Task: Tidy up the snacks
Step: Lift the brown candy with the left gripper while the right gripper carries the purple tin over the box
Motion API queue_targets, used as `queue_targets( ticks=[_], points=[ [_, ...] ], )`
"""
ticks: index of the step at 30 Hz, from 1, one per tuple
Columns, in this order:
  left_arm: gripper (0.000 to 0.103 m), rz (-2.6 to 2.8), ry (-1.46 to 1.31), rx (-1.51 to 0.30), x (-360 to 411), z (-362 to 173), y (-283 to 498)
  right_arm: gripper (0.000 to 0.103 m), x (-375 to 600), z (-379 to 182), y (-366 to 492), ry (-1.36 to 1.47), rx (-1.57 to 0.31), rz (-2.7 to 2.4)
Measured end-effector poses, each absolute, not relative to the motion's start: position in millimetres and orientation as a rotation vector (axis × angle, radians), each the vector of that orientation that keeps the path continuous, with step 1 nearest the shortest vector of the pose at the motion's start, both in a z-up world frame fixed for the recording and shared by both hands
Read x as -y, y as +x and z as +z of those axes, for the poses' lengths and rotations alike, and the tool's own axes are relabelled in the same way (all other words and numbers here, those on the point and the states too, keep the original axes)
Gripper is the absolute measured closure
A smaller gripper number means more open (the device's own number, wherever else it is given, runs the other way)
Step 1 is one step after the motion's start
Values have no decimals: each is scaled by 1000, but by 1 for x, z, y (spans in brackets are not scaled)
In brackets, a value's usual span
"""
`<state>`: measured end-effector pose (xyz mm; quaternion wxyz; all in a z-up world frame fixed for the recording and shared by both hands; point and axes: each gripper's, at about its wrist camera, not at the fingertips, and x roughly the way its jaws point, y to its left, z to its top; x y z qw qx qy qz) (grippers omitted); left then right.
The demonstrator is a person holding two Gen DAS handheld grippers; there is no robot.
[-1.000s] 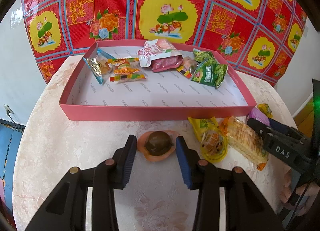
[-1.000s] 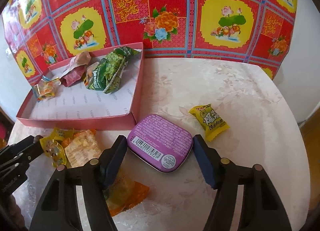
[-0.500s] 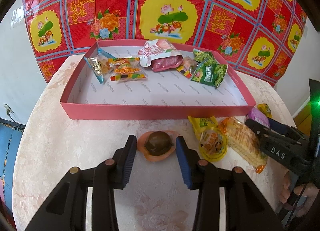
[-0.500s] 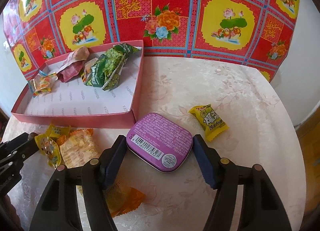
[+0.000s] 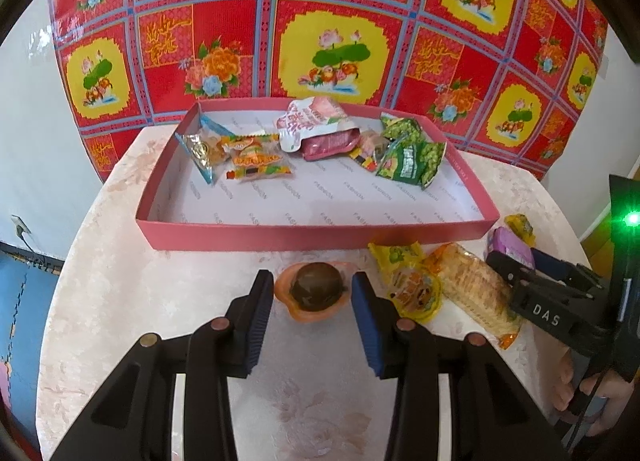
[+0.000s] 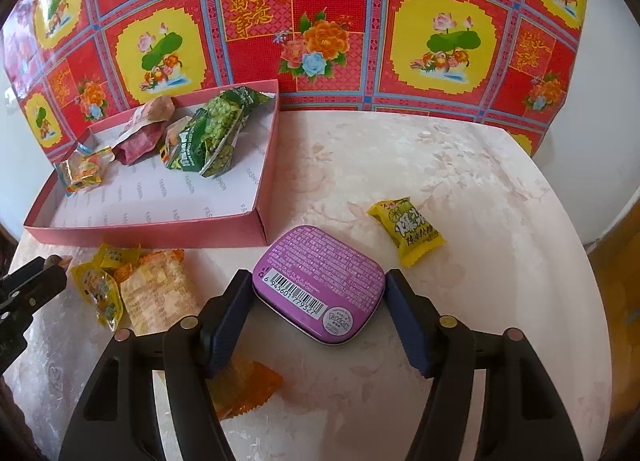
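Observation:
A dark brown round sweet in an orange cup (image 5: 316, 291) sits between the blue pads of my left gripper (image 5: 312, 281), which is shut on its sides, just in front of the pink box (image 5: 312, 235). My right gripper (image 6: 319, 281) is shut on a purple tin (image 6: 320, 281) with a barcode, both pads against its edges, beside the box's near right corner (image 6: 262, 231). The left wrist view shows the tin (image 5: 510, 239) at the right with the right gripper's black fingers around it. The box holds several snack packets, among them green pea bags (image 6: 212, 133) and a pink pouch (image 5: 328, 141).
Yellow jelly packets (image 5: 412, 285) and a cracker pack (image 5: 468, 285) lie on the round cream table (image 5: 120, 281) between the two grippers. A yellow lime candy (image 6: 408, 231) lies right of the tin, an orange wrapper (image 6: 248, 385) under my right gripper's left finger. A red patterned sheet (image 5: 332, 53) backs the table.
Both grips are the same as before. The right wrist view has shifted very slightly, with the tin fixed between the pads; the left wrist view is unchanged.

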<state>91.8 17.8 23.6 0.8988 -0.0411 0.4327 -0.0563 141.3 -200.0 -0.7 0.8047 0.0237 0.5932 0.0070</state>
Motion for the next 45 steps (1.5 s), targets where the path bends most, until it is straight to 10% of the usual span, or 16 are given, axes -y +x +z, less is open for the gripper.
queue_targets(
  ticks=[45],
  points=[
    [61, -64, -86, -812, -37, 61, 132, 35, 151, 56, 178, 9, -1143, 162]
  ],
)
